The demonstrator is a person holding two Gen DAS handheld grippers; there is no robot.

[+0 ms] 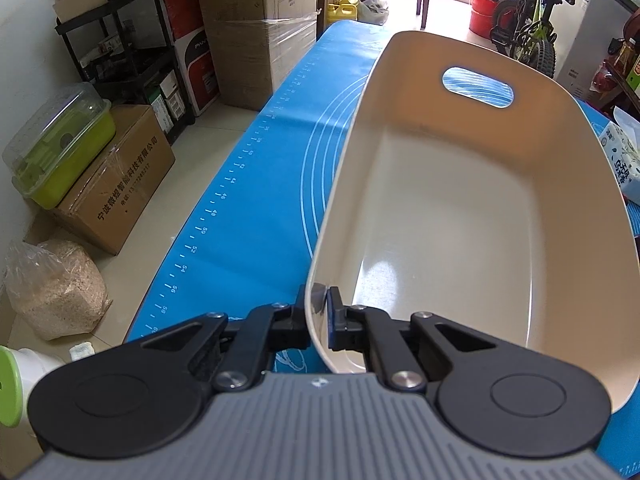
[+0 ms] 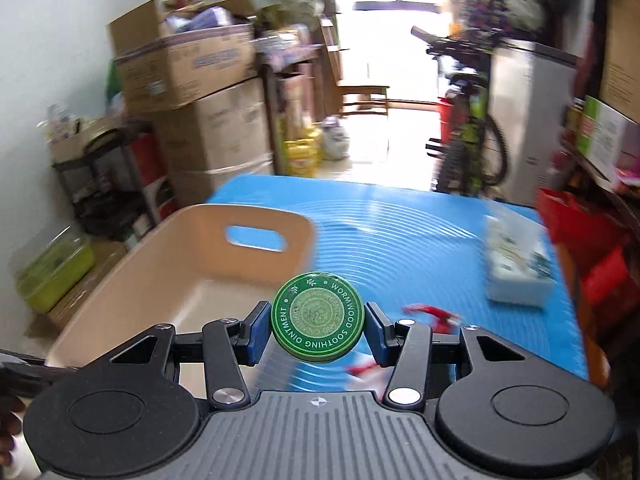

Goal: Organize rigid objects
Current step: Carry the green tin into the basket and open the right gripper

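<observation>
A beige plastic bin (image 1: 460,208) with a handle slot in its far wall stands on the blue mat (image 1: 256,184), nothing inside it. My left gripper (image 1: 319,320) is shut on the bin's near rim, one pad outside the wall and one inside. In the right wrist view the same bin (image 2: 192,264) lies to the front left. My right gripper (image 2: 318,328) is shut on a round green ointment tin (image 2: 318,316), held flat side toward the camera, above the mat beside the bin's right wall.
A white tissue pack (image 2: 520,264) lies on the mat's right side, also seen as the pack (image 1: 624,160) past the bin. Red-and-white items (image 2: 432,316) lie on the mat (image 2: 400,224) under the tin. Cardboard boxes (image 1: 116,180), a black rack and a bicycle (image 1: 528,28) surround the table.
</observation>
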